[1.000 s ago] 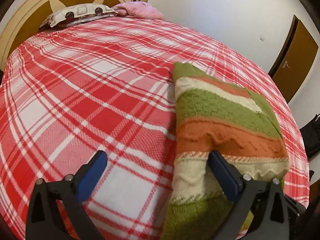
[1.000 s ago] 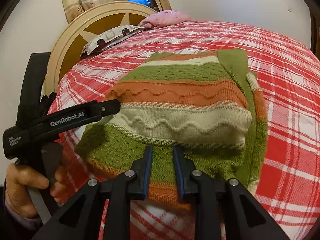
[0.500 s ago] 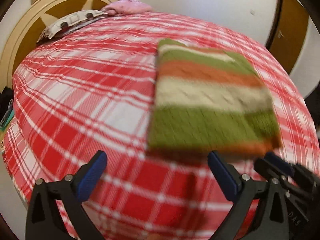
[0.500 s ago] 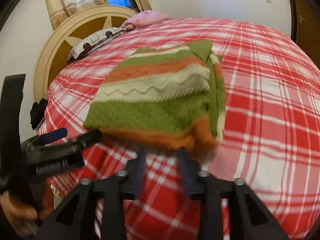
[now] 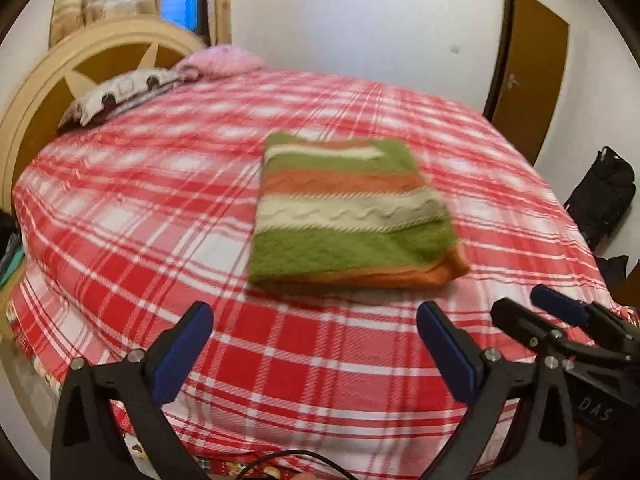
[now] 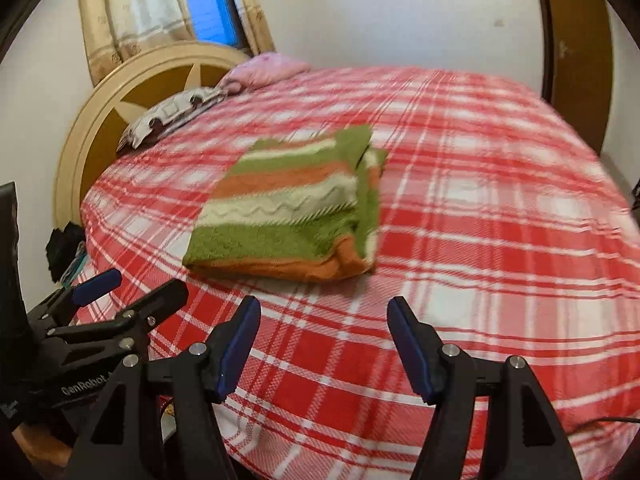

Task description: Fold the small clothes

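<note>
Both wrist cams sitting side by side near bed's (image 5: 120, 216) foot edge, tilting down toward headboard (image 6: 100, 120), sharing folded sweater (image 5: 344, 208).

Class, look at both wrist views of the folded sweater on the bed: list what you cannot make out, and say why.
- Striped sweater: its underside and inner layers, hidden by the fold, both views.
- Bag by the wall: contents, too dark, left view.
- Pillow pattern: blurred, right view.
- Bed's near edge: cut off by the left gripper and right gripper.

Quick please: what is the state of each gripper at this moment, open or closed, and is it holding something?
Left gripper: open, holding nothing.
Right gripper: jaws opening, nothing between them; the folded sweater lies free on the bed.
</note>
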### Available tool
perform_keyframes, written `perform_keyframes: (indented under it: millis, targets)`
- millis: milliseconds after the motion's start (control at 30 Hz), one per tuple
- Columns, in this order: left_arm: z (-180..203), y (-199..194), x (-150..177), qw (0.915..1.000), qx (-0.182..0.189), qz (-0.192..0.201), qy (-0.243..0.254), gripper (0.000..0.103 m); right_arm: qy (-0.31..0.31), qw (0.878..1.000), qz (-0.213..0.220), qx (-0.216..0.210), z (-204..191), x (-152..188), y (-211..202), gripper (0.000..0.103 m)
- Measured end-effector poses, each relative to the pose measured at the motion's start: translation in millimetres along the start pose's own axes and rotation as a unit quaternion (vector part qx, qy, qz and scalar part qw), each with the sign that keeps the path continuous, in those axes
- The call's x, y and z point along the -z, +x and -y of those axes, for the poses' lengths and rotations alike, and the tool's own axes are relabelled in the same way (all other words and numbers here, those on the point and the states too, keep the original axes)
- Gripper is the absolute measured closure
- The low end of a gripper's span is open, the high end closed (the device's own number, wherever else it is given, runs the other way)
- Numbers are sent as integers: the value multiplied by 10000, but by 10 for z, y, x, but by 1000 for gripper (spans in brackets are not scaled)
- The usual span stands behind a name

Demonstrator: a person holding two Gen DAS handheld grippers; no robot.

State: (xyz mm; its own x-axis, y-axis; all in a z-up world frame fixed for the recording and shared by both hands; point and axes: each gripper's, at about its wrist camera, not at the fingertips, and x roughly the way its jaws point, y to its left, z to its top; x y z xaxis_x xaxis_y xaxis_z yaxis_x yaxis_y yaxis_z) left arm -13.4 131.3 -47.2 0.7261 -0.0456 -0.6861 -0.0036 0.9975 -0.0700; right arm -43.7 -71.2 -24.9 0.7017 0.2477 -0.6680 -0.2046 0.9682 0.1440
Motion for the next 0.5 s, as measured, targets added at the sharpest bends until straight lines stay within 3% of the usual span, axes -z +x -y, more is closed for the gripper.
perform_keyframes:
  millis: [200,267,400,500]
  targets:
    - [195,-82,31,9991,391,-174,-9,0,46,9931,1043,533,51,-89,-576,36]
    - [278,-168,25,9999,89,-77,123,0,12,9878,1456,559,52,-106,-777,36]
    - [360,-473,1,9954,-560,686,371,0,-60,9718,2272,635,12,-95,-1124,18]
    - [299,-640,-44,9893,-982,1050,246,0,-141,9621,2664,570,-41,-106,-1324,18]
